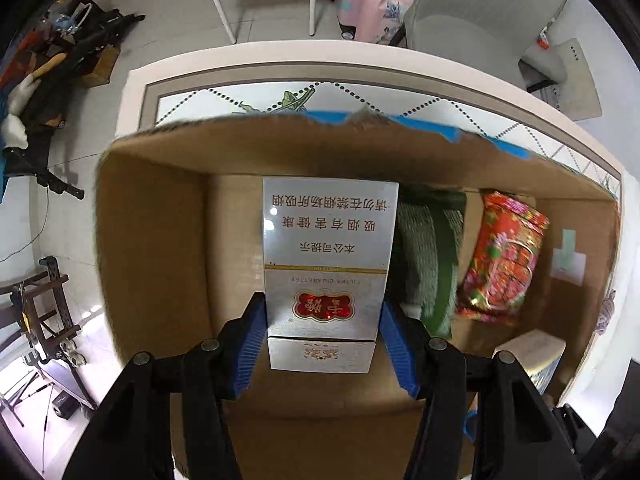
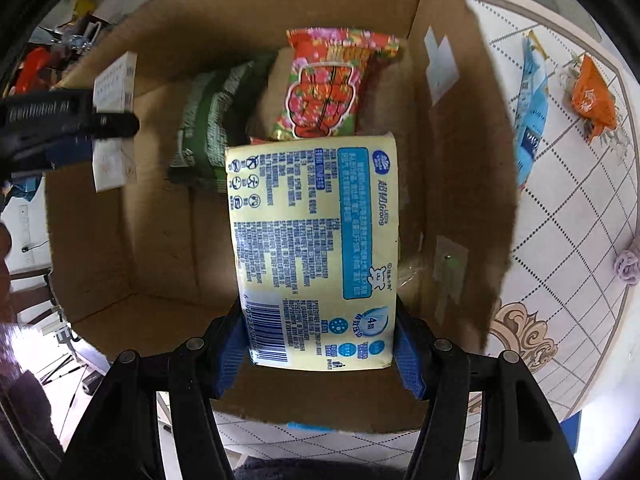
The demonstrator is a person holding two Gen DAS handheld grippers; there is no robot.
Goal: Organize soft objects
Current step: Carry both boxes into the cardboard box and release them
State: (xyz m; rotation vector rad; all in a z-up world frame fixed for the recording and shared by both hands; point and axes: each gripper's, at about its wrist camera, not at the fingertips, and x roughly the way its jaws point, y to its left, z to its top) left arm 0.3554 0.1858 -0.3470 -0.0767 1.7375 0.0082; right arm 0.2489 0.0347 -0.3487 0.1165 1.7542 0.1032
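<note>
My left gripper (image 1: pixel 323 344) is shut on a silver-white cigarette carton (image 1: pixel 326 256) and holds it inside the cardboard box (image 1: pixel 152 240). My right gripper (image 2: pixel 320 344) is shut on a pale yellow tissue pack (image 2: pixel 314 248) and holds it over the same box (image 2: pixel 120 248). A green knitted item (image 1: pixel 430 256) (image 2: pixel 208 124) and a red flowery packet (image 1: pixel 502 256) (image 2: pixel 328 84) lie on the box floor. The left gripper with its carton (image 2: pixel 114 120) shows at the left of the right wrist view.
The box stands on a patterned white table (image 2: pixel 568 240). A blue packet (image 2: pixel 530 120), an orange packet (image 2: pixel 592 96) and a small purple flower (image 2: pixel 628 270) lie on the table right of the box. Chairs (image 1: pixel 480 12) and clutter stand beyond the table.
</note>
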